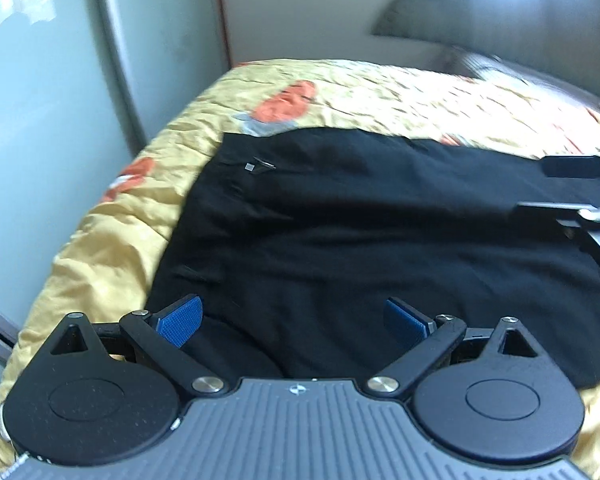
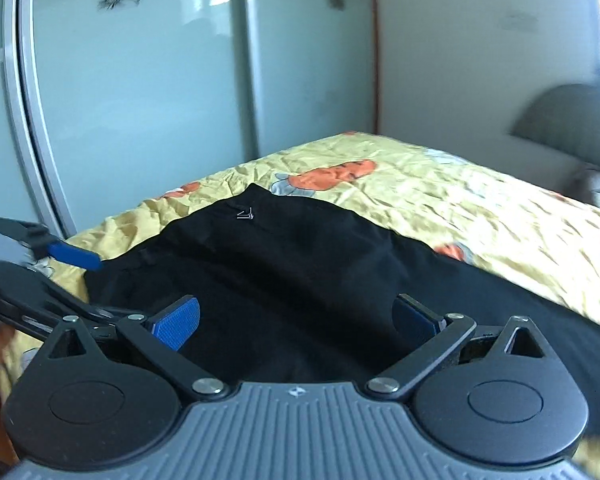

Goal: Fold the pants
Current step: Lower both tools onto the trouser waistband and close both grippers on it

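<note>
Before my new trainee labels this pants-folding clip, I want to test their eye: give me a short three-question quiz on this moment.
1. True or false: the left gripper is shut on the black pants.
2. What do the pants lie on? A) a bare wooden floor B) a yellow bedspread with orange prints C) a glass table
3. Fill in: the pads of the right gripper are coloured ____.

Key: 1 false, its jaws stand wide apart over the cloth; 2 B; 3 blue.
</note>
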The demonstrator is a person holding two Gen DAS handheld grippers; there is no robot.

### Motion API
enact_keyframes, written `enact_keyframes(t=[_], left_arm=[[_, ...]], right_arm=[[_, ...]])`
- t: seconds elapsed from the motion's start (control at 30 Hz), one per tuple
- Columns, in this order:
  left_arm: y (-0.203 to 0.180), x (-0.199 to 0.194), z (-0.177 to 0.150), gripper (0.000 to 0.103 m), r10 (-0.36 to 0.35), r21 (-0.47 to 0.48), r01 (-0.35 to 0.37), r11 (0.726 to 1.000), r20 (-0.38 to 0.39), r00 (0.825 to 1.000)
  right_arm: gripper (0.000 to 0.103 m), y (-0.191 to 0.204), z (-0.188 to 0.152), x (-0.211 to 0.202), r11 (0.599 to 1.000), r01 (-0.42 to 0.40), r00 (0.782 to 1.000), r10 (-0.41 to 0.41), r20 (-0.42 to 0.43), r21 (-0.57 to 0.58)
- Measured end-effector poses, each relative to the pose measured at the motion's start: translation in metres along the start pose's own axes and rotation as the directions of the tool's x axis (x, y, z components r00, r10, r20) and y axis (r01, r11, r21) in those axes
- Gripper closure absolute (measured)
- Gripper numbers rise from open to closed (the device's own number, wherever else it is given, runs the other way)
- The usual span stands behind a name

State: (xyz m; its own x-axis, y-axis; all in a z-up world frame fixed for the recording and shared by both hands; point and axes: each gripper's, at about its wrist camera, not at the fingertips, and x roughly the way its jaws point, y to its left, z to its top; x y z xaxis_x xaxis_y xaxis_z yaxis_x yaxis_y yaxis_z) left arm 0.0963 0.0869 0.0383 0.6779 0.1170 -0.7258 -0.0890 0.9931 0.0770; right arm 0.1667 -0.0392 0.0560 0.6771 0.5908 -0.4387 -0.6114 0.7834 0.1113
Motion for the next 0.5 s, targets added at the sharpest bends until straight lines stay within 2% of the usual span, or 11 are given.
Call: enact_keyframes(t=[0.1,0.2,0.3,0.43,0.5], left_arm=[[0.013,0.01,0.01,0.004,0.04,-0.022,-0.04,0.999,-0.003,0.999],[0.021,0.021,0.016,0.004,0.063,-0.026,-0.063,0.998,-0.024,0.998],[0.028,0.034,0.025,0.004,0.055,-0.039,-0.057,0.998,-0.055,0.997],[0.03,0.049,0.04,0.004,0.055,-0.047,-0.058,0.997,-0.073,0.996],[0.033,0.057,0.05,0.004,0.047,-0.057,-0.052,0.997,-0.08,0.996]], right_arm=[[0.0,-0.033,0.026,0.042,0.997,-0.069,0.997,0.07,-0.039,0.017],[0.0,-0.055,0.044,0.086,0.998,-0.042,0.995,0.039,-0.088,-0.035],[0.0,-0.072,0.059,0.131,0.996,-0.039,0.991,0.029,-0.127,-0.076],[0.011,-0.091,0.078,0.18,0.99,-0.123,0.983,0.113,-0.147,-0.063],[0.012,-0.1,0.085,0.203,0.987,-0.156,0.976,0.146,-0.163,-0.045]])
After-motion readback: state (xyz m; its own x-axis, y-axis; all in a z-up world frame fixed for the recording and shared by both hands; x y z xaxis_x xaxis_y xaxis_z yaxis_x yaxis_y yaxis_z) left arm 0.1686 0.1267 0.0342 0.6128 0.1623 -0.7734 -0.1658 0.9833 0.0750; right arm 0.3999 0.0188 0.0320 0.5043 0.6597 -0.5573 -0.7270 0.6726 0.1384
